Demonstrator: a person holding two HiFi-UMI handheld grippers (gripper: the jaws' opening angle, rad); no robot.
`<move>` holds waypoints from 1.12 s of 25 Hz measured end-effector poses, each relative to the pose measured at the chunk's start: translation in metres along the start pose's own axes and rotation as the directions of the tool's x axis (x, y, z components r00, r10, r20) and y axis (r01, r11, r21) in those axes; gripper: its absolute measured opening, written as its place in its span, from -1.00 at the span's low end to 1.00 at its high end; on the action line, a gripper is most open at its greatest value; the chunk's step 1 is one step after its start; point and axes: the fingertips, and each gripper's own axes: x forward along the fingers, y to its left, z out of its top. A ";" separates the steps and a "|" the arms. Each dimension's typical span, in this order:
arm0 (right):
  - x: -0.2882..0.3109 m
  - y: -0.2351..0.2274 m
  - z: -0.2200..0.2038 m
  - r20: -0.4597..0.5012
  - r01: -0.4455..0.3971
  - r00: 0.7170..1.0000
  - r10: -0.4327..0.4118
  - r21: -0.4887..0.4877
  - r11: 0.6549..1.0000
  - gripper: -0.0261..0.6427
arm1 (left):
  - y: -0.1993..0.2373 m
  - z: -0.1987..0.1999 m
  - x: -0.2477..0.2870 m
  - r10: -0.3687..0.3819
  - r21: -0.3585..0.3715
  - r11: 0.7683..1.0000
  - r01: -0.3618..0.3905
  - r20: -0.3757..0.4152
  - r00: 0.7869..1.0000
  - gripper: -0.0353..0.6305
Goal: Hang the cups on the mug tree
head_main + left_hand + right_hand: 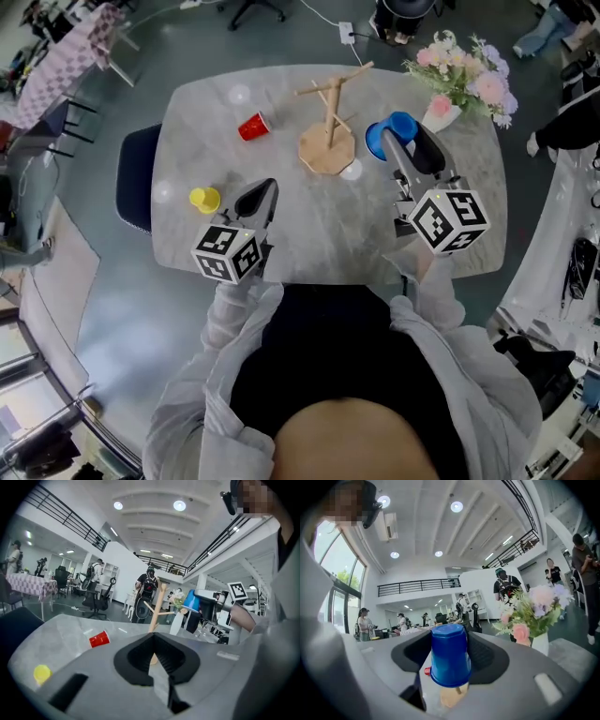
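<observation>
The wooden mug tree (328, 122) stands bare at the far middle of the grey table (319, 234); it also shows in the left gripper view (157, 609). My right gripper (405, 141) is raised just right of the tree, shut on a blue cup (389, 134). That blue cup (450, 656) hangs mouth down between the jaws. A red cup (253, 126) lies on its side left of the tree. A yellow cup (204, 199) sits near the left edge. My left gripper (265, 187) hovers just right of the yellow cup, shut and empty, pointing at the tree.
A vase of pink flowers (464, 80) stands at the table's far right corner, close behind the right gripper. A dark chair (136, 178) is tucked at the table's left side. Several people stand far off in the hall.
</observation>
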 end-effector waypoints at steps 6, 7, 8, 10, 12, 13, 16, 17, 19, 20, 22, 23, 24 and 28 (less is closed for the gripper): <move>0.047 0.021 -0.015 -0.042 -0.032 0.999 0.030 -0.050 0.998 -0.17 | 0.017 -0.002 -0.028 0.063 -0.015 0.998 -0.063 0.019 0.998 -0.89; 0.052 0.022 -0.021 -0.051 -0.028 0.998 0.025 -0.060 0.998 -0.17 | 0.020 -0.003 -0.035 0.079 -0.023 0.997 -0.078 0.022 0.997 -0.89; 0.057 0.023 -0.027 -0.060 -0.023 0.998 0.019 -0.071 0.997 -0.17 | 0.025 -0.005 -0.041 0.096 -0.030 0.995 -0.095 0.023 0.995 -0.89; 0.064 0.023 -0.039 -0.072 -0.009 0.997 0.002 -0.086 0.996 -0.17 | 0.033 -0.010 -0.053 0.128 -0.043 0.991 -0.127 0.021 0.991 -0.89; 0.065 0.022 -0.049 -0.079 0.008 0.997 -0.016 -0.094 0.996 -0.17 | 0.039 -0.016 -0.062 0.157 -0.059 0.986 -0.156 0.015 0.988 -0.89; 0.064 0.021 -0.053 -0.083 0.015 0.996 -0.024 -0.103 0.995 -0.17 | 0.042 -0.019 -0.066 0.170 -0.070 0.983 -0.168 0.013 0.985 -0.89; 0.062 0.020 -0.066 -0.112 0.026 0.993 -0.040 -0.118 0.993 -0.17 | 0.046 -0.026 -0.073 0.195 -0.100 0.976 -0.193 0.014 0.981 -0.89; 0.061 0.020 -0.071 -0.123 0.028 0.992 -0.042 -0.112 0.993 -0.17 | 0.046 -0.029 -0.074 0.197 -0.106 0.975 -0.195 0.012 0.980 -0.89; 0.058 0.020 -0.080 -0.135 0.028 0.990 -0.041 -0.096 0.995 -0.17 | 0.044 -0.035 -0.073 0.195 -0.111 0.975 -0.193 0.004 0.981 -0.89; 0.058 0.020 -0.084 -0.136 0.028 0.990 -0.040 -0.091 0.995 -0.17 | 0.043 -0.037 -0.072 0.193 -0.112 0.975 -0.192 -0.001 0.981 -0.89; 0.055 0.021 -0.090 -0.144 0.026 0.989 -0.038 -0.086 0.996 -0.17 | 0.040 -0.043 -0.071 0.192 -0.120 0.974 -0.192 -0.010 0.981 -0.89; 0.054 0.021 -0.095 -0.153 0.026 0.987 -0.039 -0.087 0.996 -0.17 | 0.040 -0.046 -0.070 0.193 -0.126 0.973 -0.193 -0.013 0.981 -0.89; 0.053 0.021 -0.100 -0.166 0.026 0.985 -0.041 -0.090 0.996 -0.17 | 0.039 -0.048 -0.070 0.193 -0.134 0.972 -0.194 -0.016 0.981 -0.89; 0.050 0.021 -0.116 -0.200 0.033 0.979 -0.050 -0.091 0.995 -0.17 | 0.040 -0.057 -0.072 0.197 -0.151 0.968 -0.198 -0.026 0.980 -0.89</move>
